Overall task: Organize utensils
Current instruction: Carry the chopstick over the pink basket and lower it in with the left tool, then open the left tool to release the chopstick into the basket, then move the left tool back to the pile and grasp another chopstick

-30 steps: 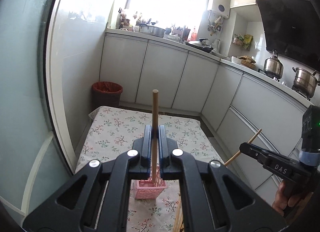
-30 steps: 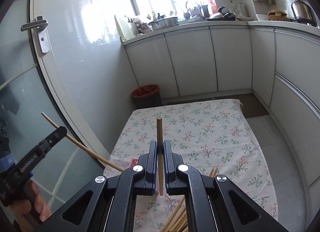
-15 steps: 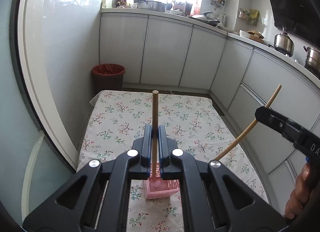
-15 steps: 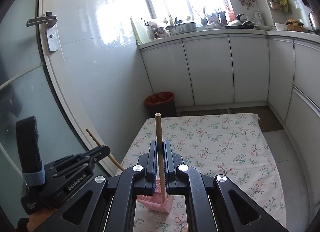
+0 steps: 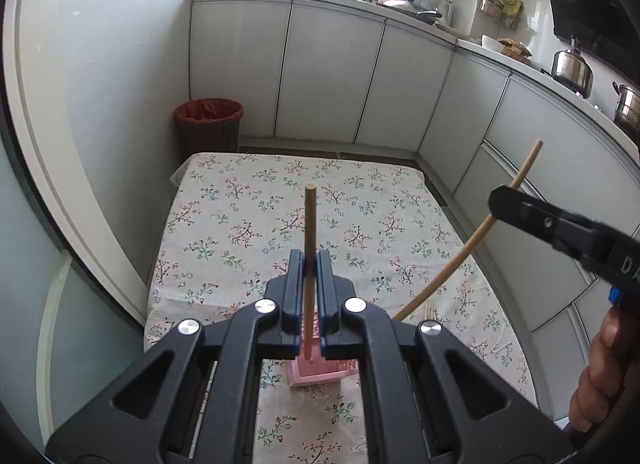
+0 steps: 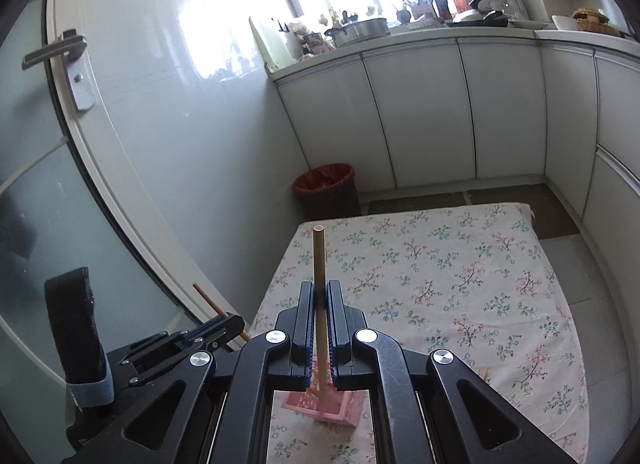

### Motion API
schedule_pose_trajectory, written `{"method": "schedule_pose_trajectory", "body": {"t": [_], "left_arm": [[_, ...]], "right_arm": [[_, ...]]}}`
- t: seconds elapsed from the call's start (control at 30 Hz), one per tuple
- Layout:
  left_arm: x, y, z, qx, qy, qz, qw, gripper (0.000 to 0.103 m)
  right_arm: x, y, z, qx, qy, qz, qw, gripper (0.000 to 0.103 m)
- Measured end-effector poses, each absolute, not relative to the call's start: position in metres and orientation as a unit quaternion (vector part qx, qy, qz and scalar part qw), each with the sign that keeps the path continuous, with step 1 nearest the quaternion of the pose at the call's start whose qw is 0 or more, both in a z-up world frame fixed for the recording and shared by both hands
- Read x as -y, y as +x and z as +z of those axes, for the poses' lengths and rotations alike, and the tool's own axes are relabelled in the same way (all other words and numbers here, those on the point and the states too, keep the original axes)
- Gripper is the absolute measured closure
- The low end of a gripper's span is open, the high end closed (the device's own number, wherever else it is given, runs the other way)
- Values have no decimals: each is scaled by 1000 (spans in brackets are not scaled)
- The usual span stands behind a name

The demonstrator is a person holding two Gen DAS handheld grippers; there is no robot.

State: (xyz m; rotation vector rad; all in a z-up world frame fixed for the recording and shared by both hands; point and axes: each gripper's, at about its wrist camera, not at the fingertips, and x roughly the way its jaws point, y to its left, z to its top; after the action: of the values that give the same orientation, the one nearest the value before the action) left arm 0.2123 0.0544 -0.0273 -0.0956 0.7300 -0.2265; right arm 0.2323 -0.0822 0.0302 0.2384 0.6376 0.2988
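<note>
Two chopsticks are in your grip, one per gripper. Your left gripper (image 5: 310, 264) has its jaws clamped tight on a chopstick (image 5: 309, 224), which stands upright between the pads with its lower end over the pink basket (image 5: 308, 374); from the left wrist view you cannot tell whether the tip has entered it. Your right gripper (image 6: 319, 296) is likewise pinched on its own chopstick (image 6: 319, 260), also upright, with its lower end reaching down into the mouth of the same pink basket (image 6: 320, 410).

Taking the pink basket as the landmark: it sits on the floral tablecloth (image 5: 248, 216) at the near end, just under both pairs of jaws. Just to its right in the left wrist view, a few loose chopsticks (image 5: 431, 310) lie on the cloth, mostly hidden behind the gripper body. Further right of the basket, your hand (image 5: 600, 376) holds the right gripper's handle.

Beyond the basket, the cloth stretches away bare. Past its far edge and to the left stands a red-lined bin (image 5: 209, 120) on the floor against the white cabinets (image 5: 332, 72). Above those, farthest from the basket, the counter carries pots and a kettle (image 5: 572, 68).
</note>
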Motion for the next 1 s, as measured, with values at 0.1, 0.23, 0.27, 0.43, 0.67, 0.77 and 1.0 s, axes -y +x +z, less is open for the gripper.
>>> {"method": "schedule_pose_trajectory", "body": {"t": [0.1, 0.23, 0.27, 0.43, 0.67, 0.77, 1.0], "left_arm": [[-51, 220, -35, -374, -42, -112, 920, 96], [-49, 230, -43, -390, -39, -114, 913, 96], [-48, 232, -45, -394, -40, -115, 911, 96], [-48, 240, -50, -400, -44, -112, 908, 96], [-47, 232, -38, -380, -54, -114, 916, 70], [-48, 223, -32, -382, -58, -108, 916, 55], [-39, 191, -32, -401, -64, -111, 907, 32]], "right_arm": [[73, 251, 7, -342, 100, 140, 924, 97], [69, 269, -23, -380, 95, 136, 910, 97], [69, 272, -28, -386, 94, 134, 908, 97], [75, 281, -45, -403, 108, 133, 899, 97], [88, 276, -33, -392, 139, 133, 900, 66], [98, 263, -20, -380, 141, 125, 905, 61], [133, 222, -15, -386, 136, 91, 908, 45]]}}
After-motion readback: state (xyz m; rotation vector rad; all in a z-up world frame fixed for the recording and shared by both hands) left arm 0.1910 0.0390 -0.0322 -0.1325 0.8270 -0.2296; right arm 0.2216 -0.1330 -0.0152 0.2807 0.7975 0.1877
